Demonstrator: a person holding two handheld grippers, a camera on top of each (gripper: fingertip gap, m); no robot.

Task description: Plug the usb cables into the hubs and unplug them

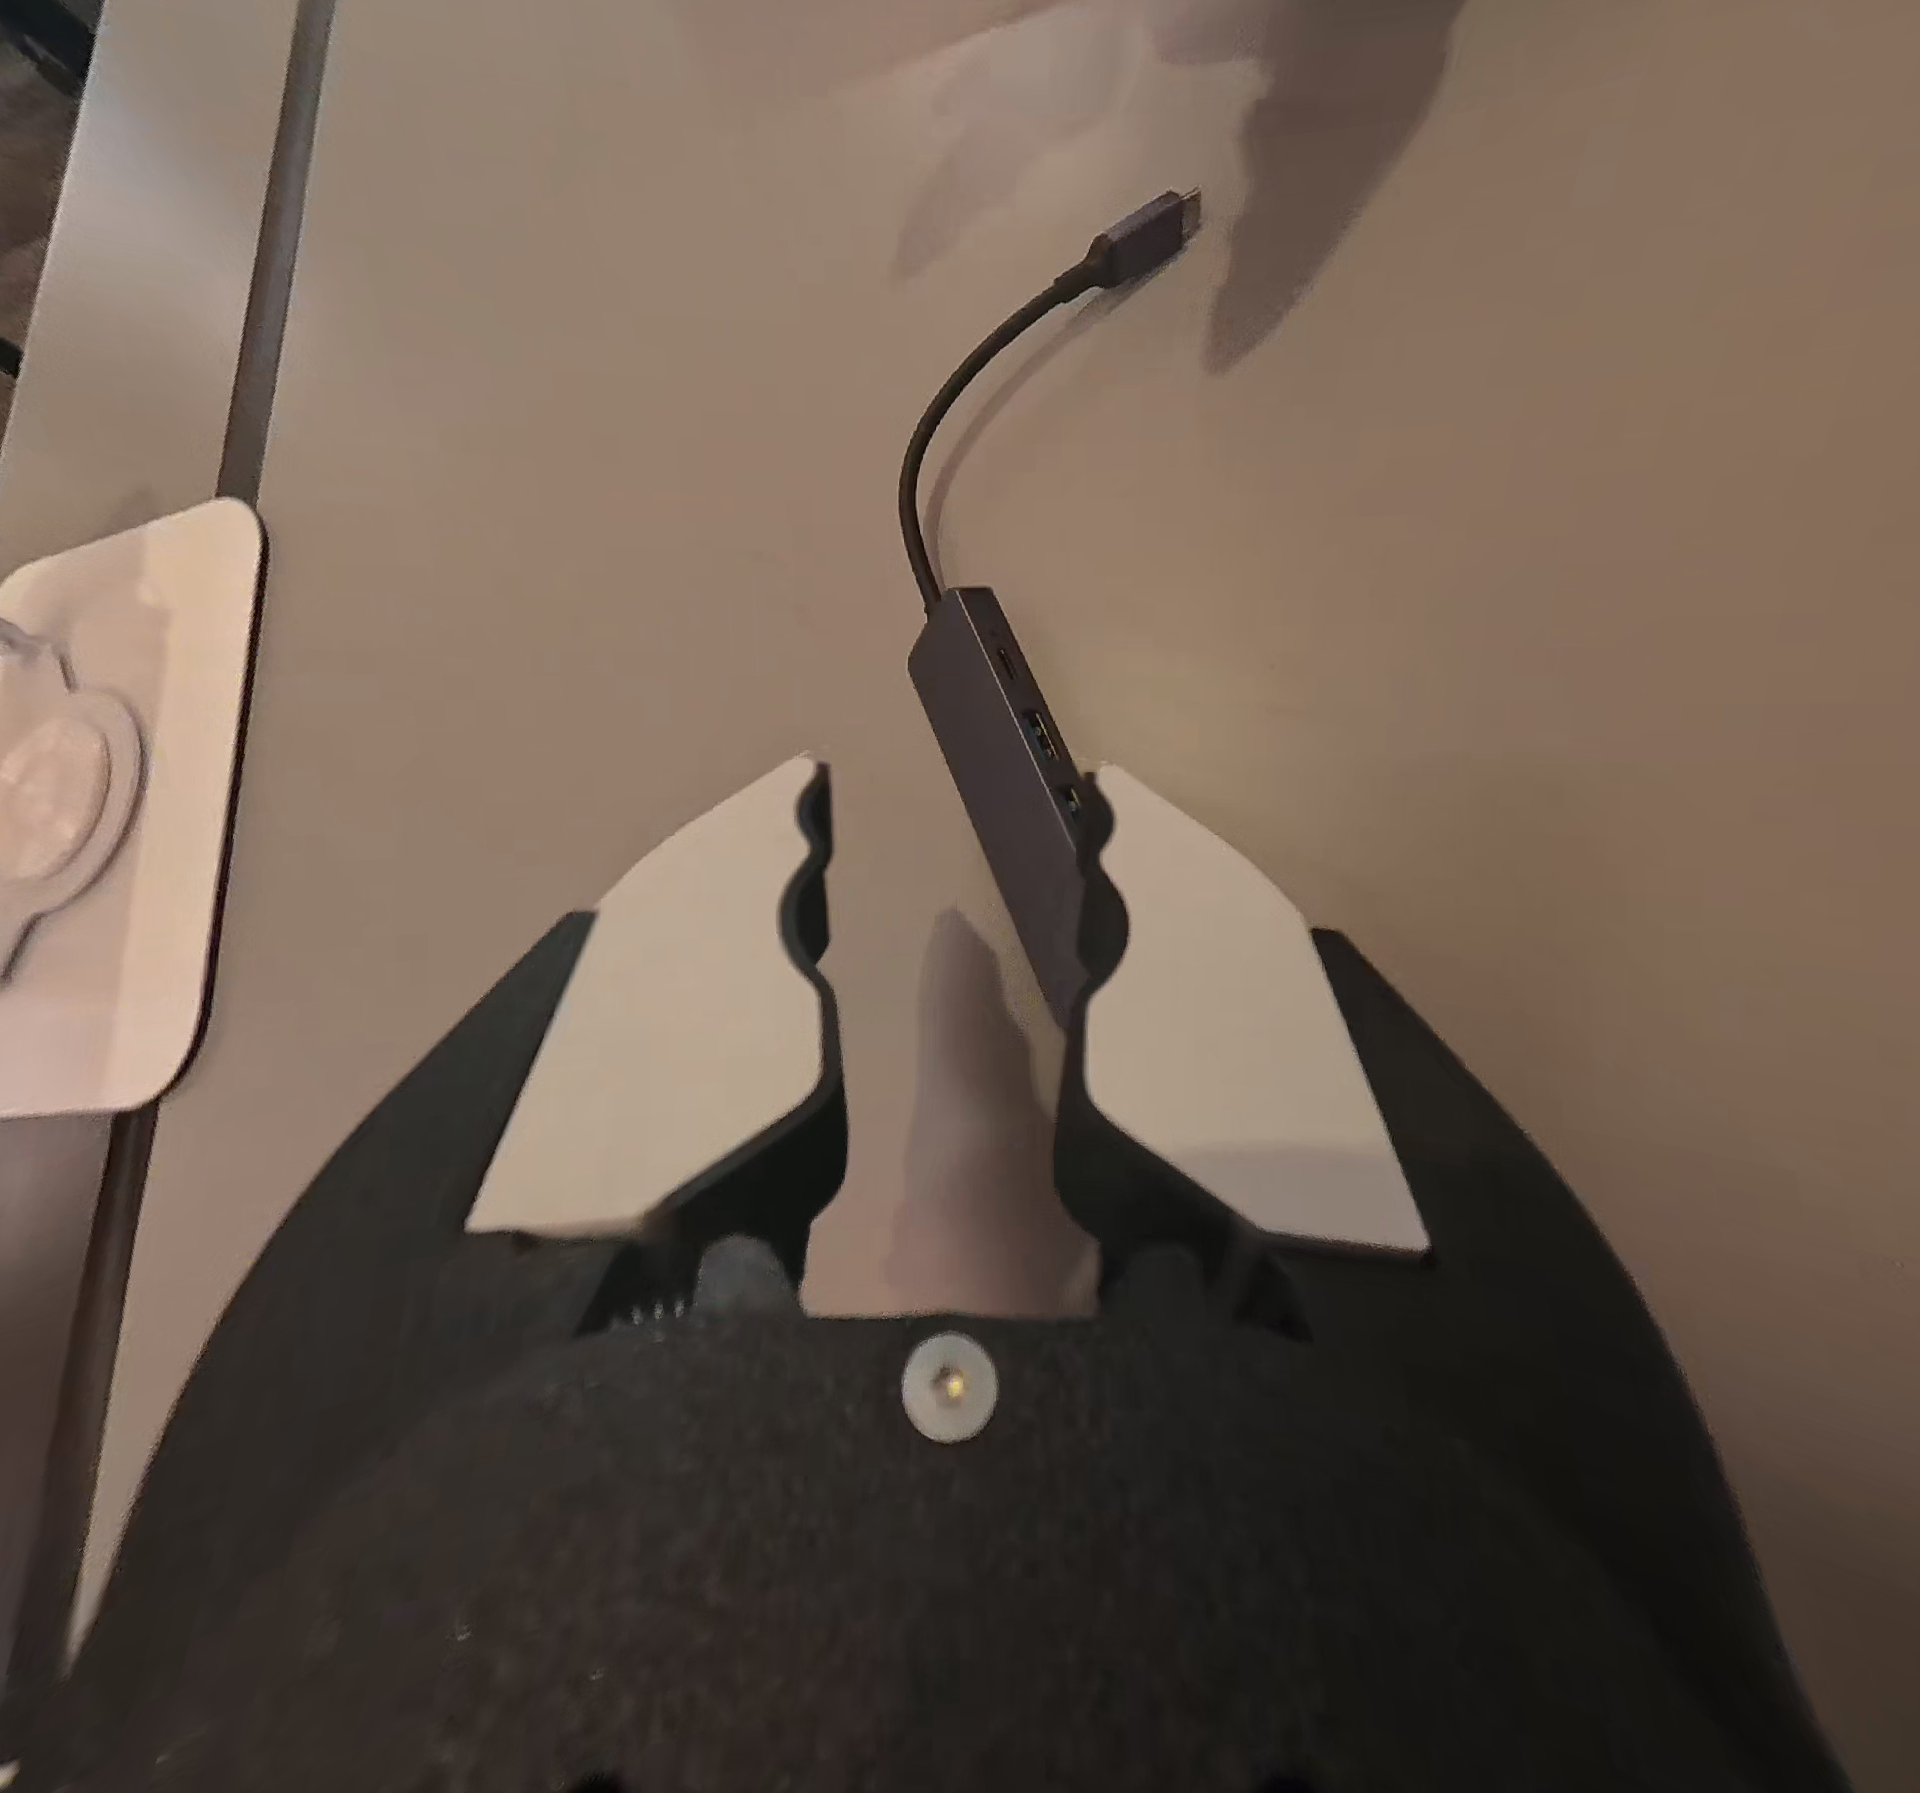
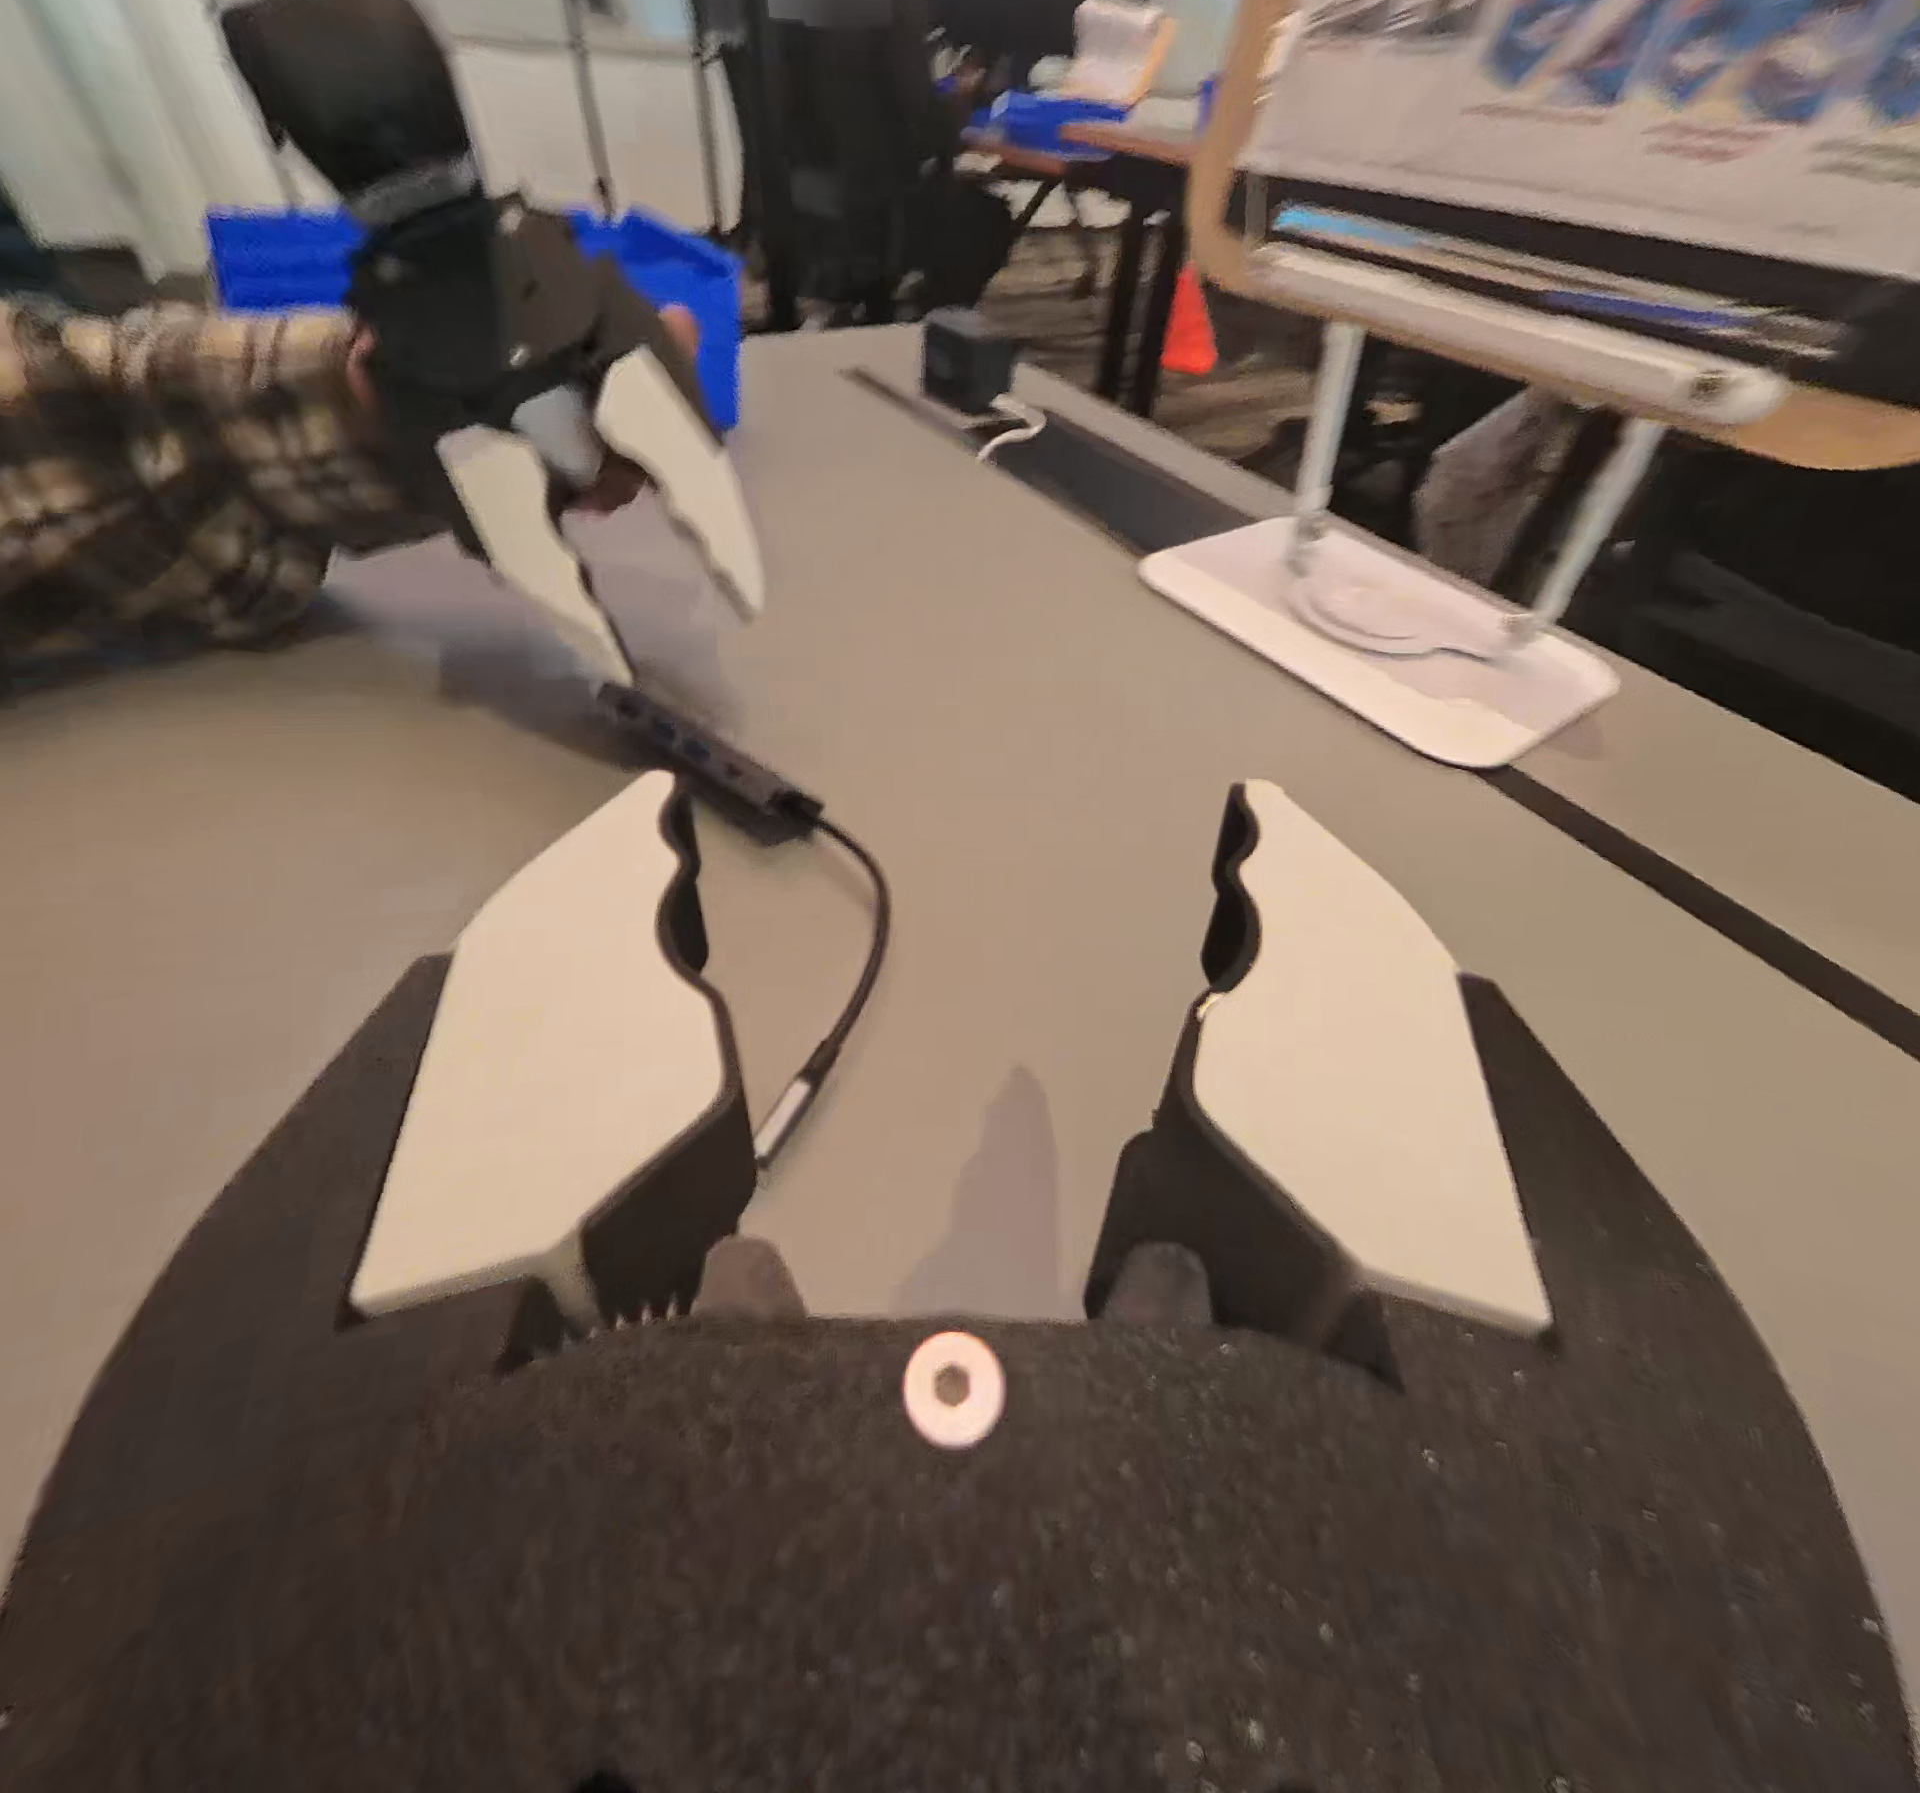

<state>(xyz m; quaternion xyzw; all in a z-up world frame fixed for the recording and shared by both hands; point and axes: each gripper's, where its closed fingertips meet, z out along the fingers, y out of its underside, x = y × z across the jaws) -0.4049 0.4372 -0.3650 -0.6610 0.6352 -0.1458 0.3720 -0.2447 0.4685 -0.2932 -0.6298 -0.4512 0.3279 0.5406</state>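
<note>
A dark grey USB hub (image 1: pixel 1003 787) lies flat on the grey table (image 1: pixel 520 393), its short black cable (image 1: pixel 935 413) curving away to a loose plug (image 1: pixel 1148 231). My left gripper (image 1: pixel 961 787) is open just above the hub; the hub's near end lies between the fingers, close to the right one. In the right wrist view the hub (image 2: pixel 707 756), its cable (image 2: pixel 873 922) and plug (image 2: pixel 790 1109) lie by my left finger. My right gripper (image 2: pixel 951 798) is wide open and empty, low over the table. The left gripper (image 2: pixel 686 637) hovers over the hub's far end.
A white stand base (image 2: pixel 1382 642) holding a poster board (image 2: pixel 1610 81) sits at the table's right edge; it also shows in the left wrist view (image 1: pixel 125 808). A blue bin (image 2: pixel 665 289) and a small black cube (image 2: pixel 966 356) are at the back. A plaid sleeve (image 2: pixel 156 455) holds the left gripper. My hands' fingertips stand some 20 cm from each other.
</note>
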